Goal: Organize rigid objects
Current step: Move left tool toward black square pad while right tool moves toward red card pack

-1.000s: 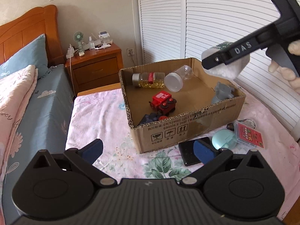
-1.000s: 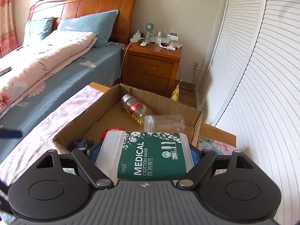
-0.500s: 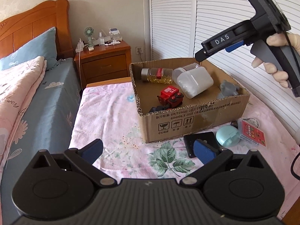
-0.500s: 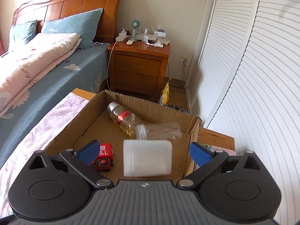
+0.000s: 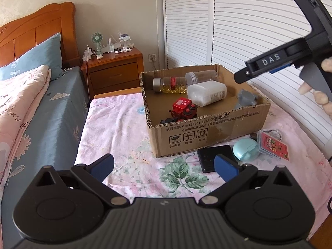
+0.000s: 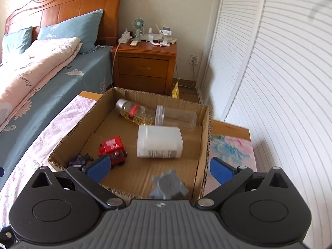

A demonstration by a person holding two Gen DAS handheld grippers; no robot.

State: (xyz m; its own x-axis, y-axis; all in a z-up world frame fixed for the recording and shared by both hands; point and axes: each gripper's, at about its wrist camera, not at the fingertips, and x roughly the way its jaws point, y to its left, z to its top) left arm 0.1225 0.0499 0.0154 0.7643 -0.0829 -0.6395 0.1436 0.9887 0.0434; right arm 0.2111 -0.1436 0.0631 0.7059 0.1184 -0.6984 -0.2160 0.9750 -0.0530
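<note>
**Cotton swab tub dropped into the box; right claw now empty**

A second ago the right claw (image 6: 159,169) was clamped on the white cotton swab tub (image 6: 159,142). Now its jaws stand wide apart with nothing between them, and the tub lies on its side on the floor of the cardboard box (image 5: 244,122), just near of the clear jar (image 6: 176,117) and the oil bottle (image 6: 134,112) along the far wall. One more rigid item is therefore stowed, by my reading, and this claw is free for the next pick.

The left claw (image 5: 164,167) is also spread open and holding nothing, hovering over the flowered cloth on the table (image 5: 116,128) near the box's front wall.

Still outside the box, at its near right corner, lie a black phone (image 5: 209,155), a teal round case (image 5: 245,149) and a red card pack (image 5: 274,146), close together; these look like the remaining work.

Inside the box, the red toy train (image 6: 113,147) sits at the near left and a grey star-shaped piece (image 6: 169,184) against the near wall, leaving bare cardboard in the middle and near right. The box walls are low, so entry from above is easy. The shutter doors (image 6: 280,83) stand close on the right, and the bed (image 5: 41,108) borders the table's left edge.
</note>
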